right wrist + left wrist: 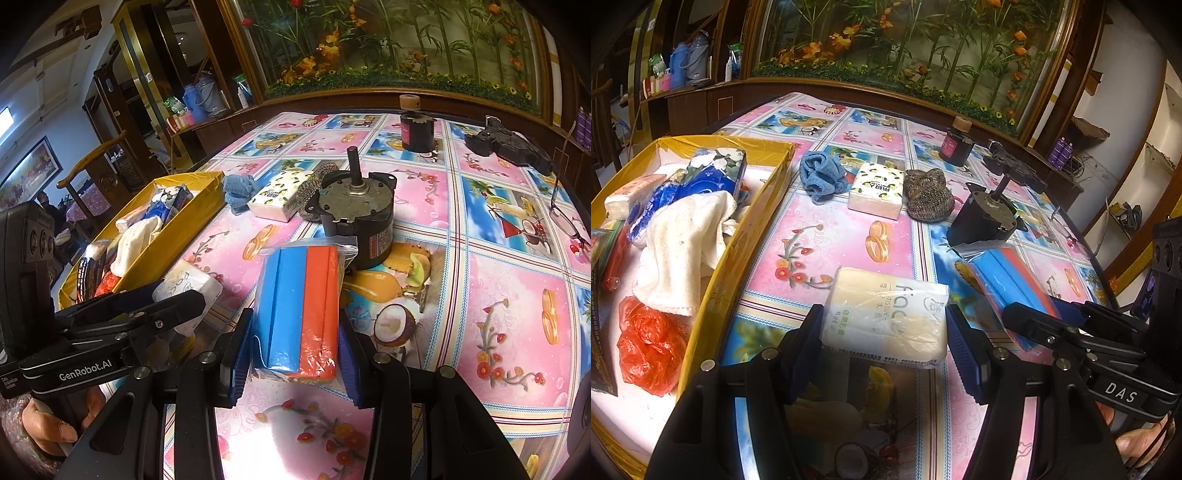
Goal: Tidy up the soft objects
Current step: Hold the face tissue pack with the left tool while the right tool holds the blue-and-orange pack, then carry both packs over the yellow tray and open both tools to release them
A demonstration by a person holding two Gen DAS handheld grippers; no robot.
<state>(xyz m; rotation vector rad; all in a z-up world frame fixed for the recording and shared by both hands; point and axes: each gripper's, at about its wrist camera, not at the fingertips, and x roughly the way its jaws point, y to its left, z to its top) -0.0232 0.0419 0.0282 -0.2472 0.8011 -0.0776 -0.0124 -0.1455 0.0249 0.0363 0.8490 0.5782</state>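
Here, tissue pack (886,321) sits clamped within left tool (884,332).

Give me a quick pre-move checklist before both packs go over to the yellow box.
1. Left gripper closed on the facial tissue pack: ok.
2. Right gripper closed on the bagged blue and orange sponges: ok.
3. Yellow box within view, left of the tissue pack: ok.
4. Room in the box beside the white towel: cannot tell.
5. Motor clear of the sponge bag: not ok, touching or nearly.
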